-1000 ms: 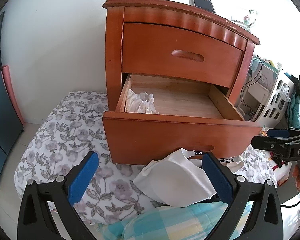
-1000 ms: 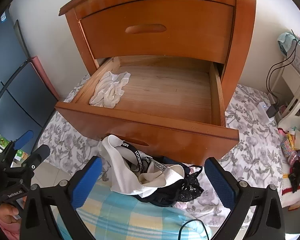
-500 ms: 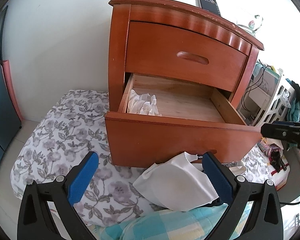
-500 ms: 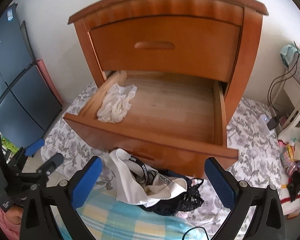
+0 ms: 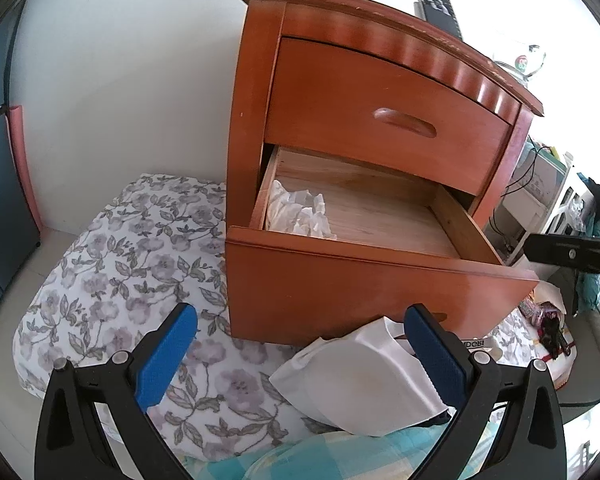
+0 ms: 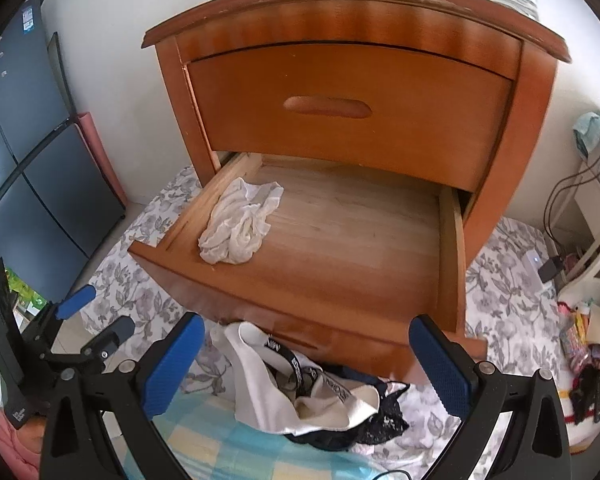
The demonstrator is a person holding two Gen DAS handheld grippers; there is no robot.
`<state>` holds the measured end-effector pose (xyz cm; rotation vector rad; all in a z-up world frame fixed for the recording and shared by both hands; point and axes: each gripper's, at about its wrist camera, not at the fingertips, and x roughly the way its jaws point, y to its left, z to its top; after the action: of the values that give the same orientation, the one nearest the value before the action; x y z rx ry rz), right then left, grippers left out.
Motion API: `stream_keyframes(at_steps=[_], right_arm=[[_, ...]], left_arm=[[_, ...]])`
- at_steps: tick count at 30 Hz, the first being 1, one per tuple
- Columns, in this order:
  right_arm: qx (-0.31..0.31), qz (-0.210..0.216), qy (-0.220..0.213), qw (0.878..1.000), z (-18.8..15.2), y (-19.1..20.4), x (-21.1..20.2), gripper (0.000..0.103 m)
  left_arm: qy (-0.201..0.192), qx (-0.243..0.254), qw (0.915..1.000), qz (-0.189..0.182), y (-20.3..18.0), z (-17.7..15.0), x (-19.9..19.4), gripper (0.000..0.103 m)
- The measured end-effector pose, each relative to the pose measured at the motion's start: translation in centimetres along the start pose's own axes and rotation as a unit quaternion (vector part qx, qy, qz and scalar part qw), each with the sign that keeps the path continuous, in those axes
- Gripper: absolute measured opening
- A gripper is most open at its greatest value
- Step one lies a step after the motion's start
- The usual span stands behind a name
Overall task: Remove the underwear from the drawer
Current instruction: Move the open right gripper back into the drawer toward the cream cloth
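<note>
A reddish-brown wooden nightstand [image 6: 352, 92] stood on a grey floral-print bedsheet [image 5: 112, 264], its upper drawer closed and its lower wooden drawer [image 6: 352, 236] pulled well out. Inside that drawer, a crumpled piece of white underwear [image 6: 240, 222] lay against the left side wall toward the front, with the rest of the pale wood bottom bare. In front of the drawer, a pile of white and black garments [image 6: 312, 396] with a lettered black waistband rested partly on the sheet and partly on a blue-and-yellow checked cloth [image 6: 220, 440]. The left gripper [image 5: 300, 356] hung in front of the nightstand with its blue-padded jaws spread wide, holding nothing. The right gripper [image 6: 306, 364] hovered over the garment pile below the drawer front, its jaws likewise wide apart and empty. Both were well apart from the underwear in the drawer. A dark phone [image 5: 438, 8] lay on top of the nightstand.
</note>
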<state>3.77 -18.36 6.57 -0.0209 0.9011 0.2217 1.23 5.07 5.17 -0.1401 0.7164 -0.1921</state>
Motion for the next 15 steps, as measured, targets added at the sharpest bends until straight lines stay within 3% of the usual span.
stream_keyframes(at_steps=[15], right_arm=[[-0.037,0.014,0.032,0.999,3.7,2.4,5.1,0.103]], left_arm=[[0.03,-0.029,0.9991,-0.001,2.0,-0.2,3.4,0.103]])
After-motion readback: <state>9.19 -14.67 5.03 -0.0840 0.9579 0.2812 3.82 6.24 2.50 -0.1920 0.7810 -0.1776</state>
